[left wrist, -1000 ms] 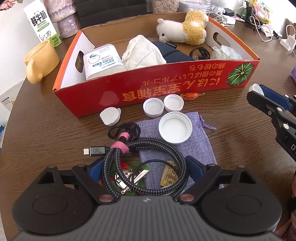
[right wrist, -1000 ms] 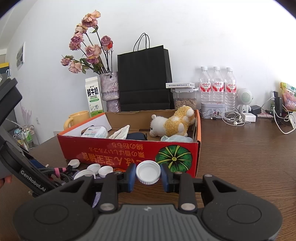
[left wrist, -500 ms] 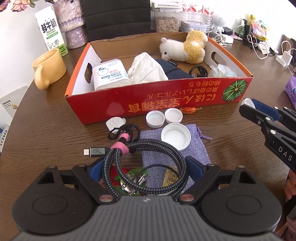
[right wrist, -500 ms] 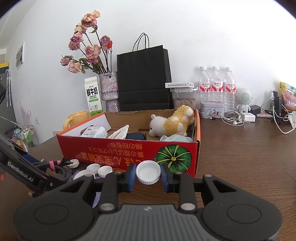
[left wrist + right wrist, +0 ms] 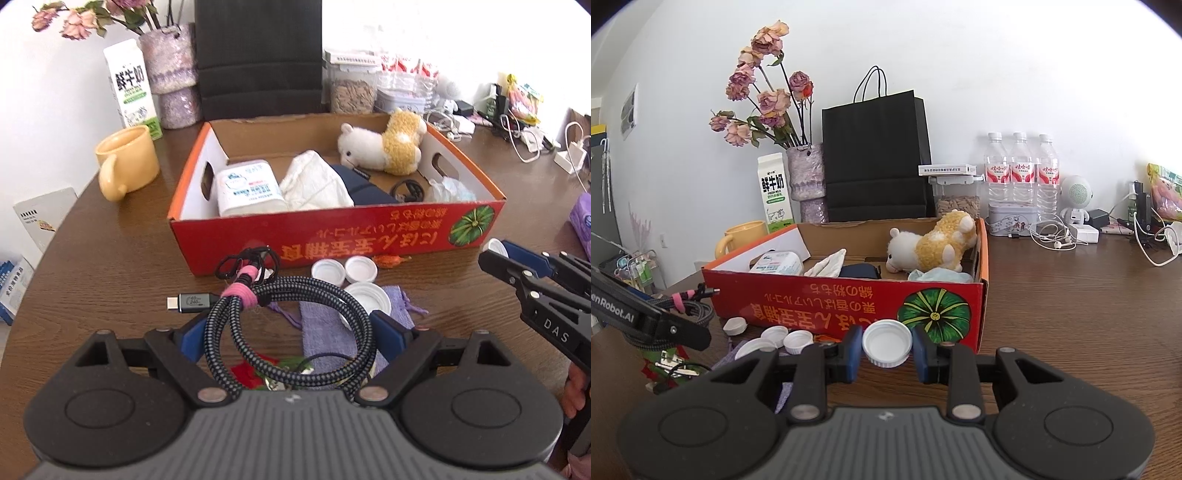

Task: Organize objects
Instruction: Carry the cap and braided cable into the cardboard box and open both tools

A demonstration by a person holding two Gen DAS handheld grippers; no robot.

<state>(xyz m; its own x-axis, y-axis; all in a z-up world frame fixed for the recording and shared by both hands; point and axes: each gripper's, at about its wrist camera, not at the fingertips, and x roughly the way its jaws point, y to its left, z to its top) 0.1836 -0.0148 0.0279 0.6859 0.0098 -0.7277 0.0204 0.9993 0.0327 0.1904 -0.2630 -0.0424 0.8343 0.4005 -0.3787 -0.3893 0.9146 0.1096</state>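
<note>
My left gripper is shut on a coiled black braided cable with a pink tie, held just above the table in front of the red cardboard box. In the right wrist view the cable hangs at the far left. My right gripper is shut on a white bottle cap near the box's front right corner. It also shows in the left wrist view as the right gripper. The box holds a plush toy, a wipes pack, white cloth and a dark item.
Three white caps, a purple pouch and keys on a red-green item lie on the table below the cable. A yellow mug and milk carton stand to the left. A black bag, jar, bottles and chargers line the back.
My left gripper has risen and tilted up with the cable, which has lifted off the pouch and caps. The right gripper and its cap have not moved.
</note>
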